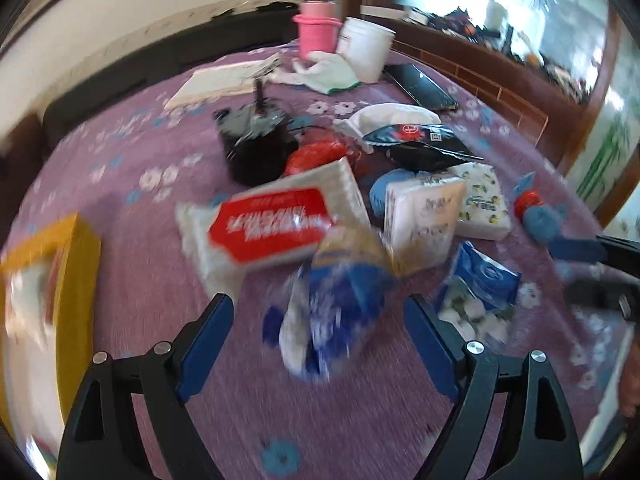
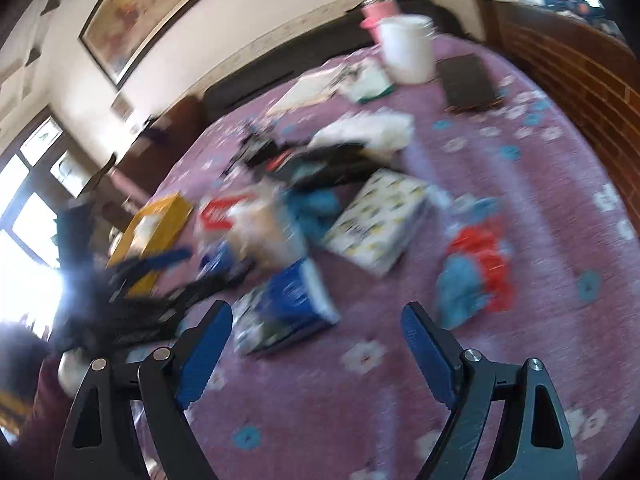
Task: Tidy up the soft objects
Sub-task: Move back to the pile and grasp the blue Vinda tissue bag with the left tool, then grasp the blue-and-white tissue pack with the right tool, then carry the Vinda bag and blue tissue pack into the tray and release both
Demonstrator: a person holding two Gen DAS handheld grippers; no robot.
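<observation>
A heap of soft packs lies on a purple flowered cloth point(image 1: 120, 184). In the left wrist view my left gripper point(image 1: 320, 308) is open, with a blurred blue-and-white bag point(image 1: 336, 312) between its fingers, not clamped. Behind it lie a red-labelled white pack point(image 1: 272, 224), a white tissue pack point(image 1: 424, 216), a patterned tissue pack point(image 1: 484, 200) and a blue wipes pack point(image 1: 484, 280). In the right wrist view my right gripper point(image 2: 316, 320) is open and empty above the cloth, just in front of the blue wipes pack point(image 2: 292, 304). The patterned pack point(image 2: 376, 220) and a red-and-blue cloth bundle point(image 2: 476, 272) lie beyond.
A yellow box point(image 1: 52, 280) stands at the left. A black object point(image 1: 256, 140), a black pouch point(image 1: 420, 144), a white bucket point(image 1: 366, 52), a pink bottle point(image 1: 316, 28), a white cloth point(image 1: 328, 72) and a dark tablet point(image 1: 424, 86) sit farther back. A wooden wall point(image 2: 580, 64) borders the right.
</observation>
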